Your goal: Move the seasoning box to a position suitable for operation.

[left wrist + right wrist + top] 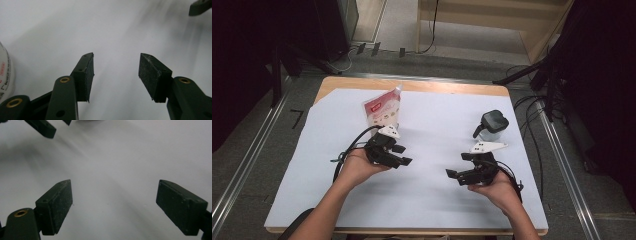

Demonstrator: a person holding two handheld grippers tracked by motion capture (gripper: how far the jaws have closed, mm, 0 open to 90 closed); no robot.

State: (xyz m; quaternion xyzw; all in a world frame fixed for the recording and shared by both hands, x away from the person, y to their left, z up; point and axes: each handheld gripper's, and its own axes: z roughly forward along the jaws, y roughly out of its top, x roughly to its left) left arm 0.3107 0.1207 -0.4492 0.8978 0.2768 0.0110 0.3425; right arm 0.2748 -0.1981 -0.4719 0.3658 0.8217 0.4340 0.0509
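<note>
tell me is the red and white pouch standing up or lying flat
Standing up: in the high view the pouch rises from the white table cover, its top corner leaning slightly right.

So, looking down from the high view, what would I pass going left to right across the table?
Snack pouch → left gripper, fingers open → right gripper, fingers open → small dark-lidded jar.

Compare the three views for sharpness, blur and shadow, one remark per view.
High view: evenly lit but soft; faint shadows on the white sheet under both hands; the pouch and surroundings beyond the table dark. Left gripper view: the left claw is sharp, the sheet behind streaked with blur towards the upper right. Right gripper view: the right claw is crisp, the background soft with grey shadow bands.
</note>
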